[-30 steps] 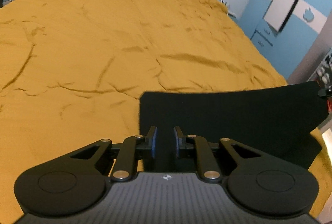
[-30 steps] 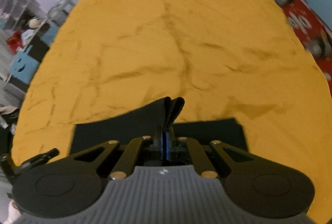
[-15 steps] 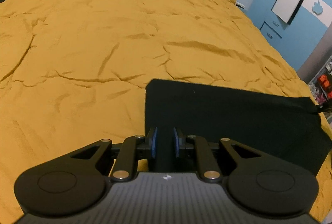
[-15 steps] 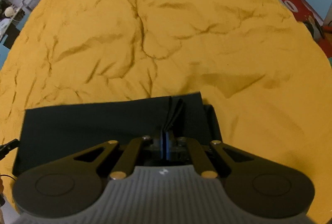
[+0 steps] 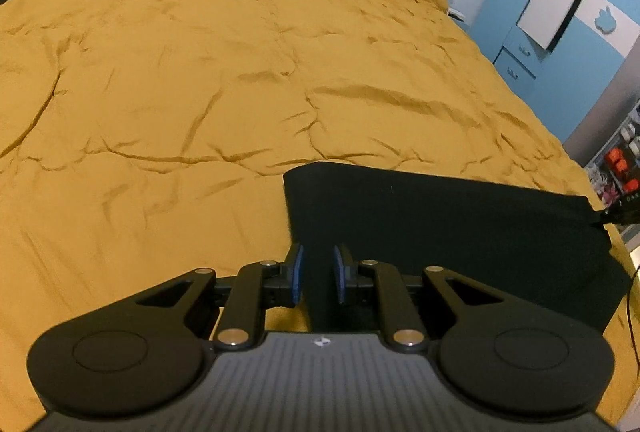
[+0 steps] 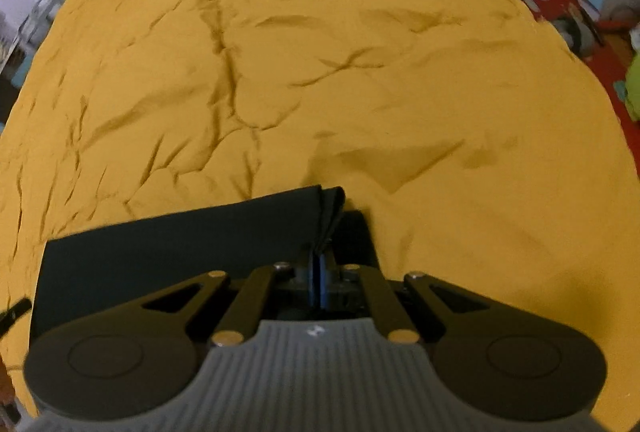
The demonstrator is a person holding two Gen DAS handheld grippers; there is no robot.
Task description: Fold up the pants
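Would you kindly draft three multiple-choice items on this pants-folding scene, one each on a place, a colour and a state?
1. Where do the black pants lie?
A. on the near part of the bed cover
B. on the floor
C. on a chair

2. What colour is the bed cover?
A. blue
B. white
C. mustard yellow

3. How does the right gripper stand?
A. wide open over bare cover
B. shut on a bunched edge of the pants
C. out of view

Key: 1 A, the dark cloth rests on the cover just ahead of both grippers. 2 C, the cover is mustard yellow in both views. 3 B, its blue pads meet with gathered black cloth rising between them.
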